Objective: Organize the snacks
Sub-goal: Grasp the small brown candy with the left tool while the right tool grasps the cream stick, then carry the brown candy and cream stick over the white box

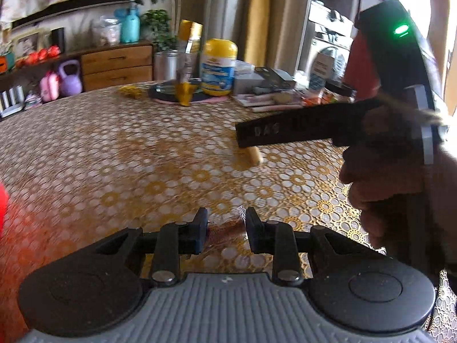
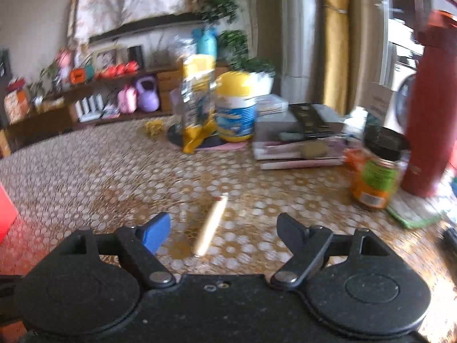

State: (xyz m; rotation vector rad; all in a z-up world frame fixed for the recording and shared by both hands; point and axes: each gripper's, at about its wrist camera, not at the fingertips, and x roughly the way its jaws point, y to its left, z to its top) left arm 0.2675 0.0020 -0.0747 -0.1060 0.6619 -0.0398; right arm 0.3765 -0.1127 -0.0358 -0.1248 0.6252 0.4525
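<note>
My left gripper (image 1: 225,230) is shut on a small clear-wrapped brown snack (image 1: 227,231), held low over the patterned tablecloth (image 1: 128,154). My right gripper (image 2: 224,230) is open and empty, its jaws wide apart above a pale stick-shaped snack (image 2: 212,225) that lies on the cloth between them. In the left wrist view the right gripper's black body (image 1: 300,130) reaches in from the right, with the end of the stick snack (image 1: 252,154) showing just below it.
At the back stand a yellow-lidded tub (image 2: 235,105), a yellow snack bag (image 2: 198,97) on a dark mat, stacked books and boxes (image 2: 297,140), an orange jar with black lid (image 2: 377,168) and a tall red bottle (image 2: 431,108). Something red (image 2: 5,214) sits at the left edge.
</note>
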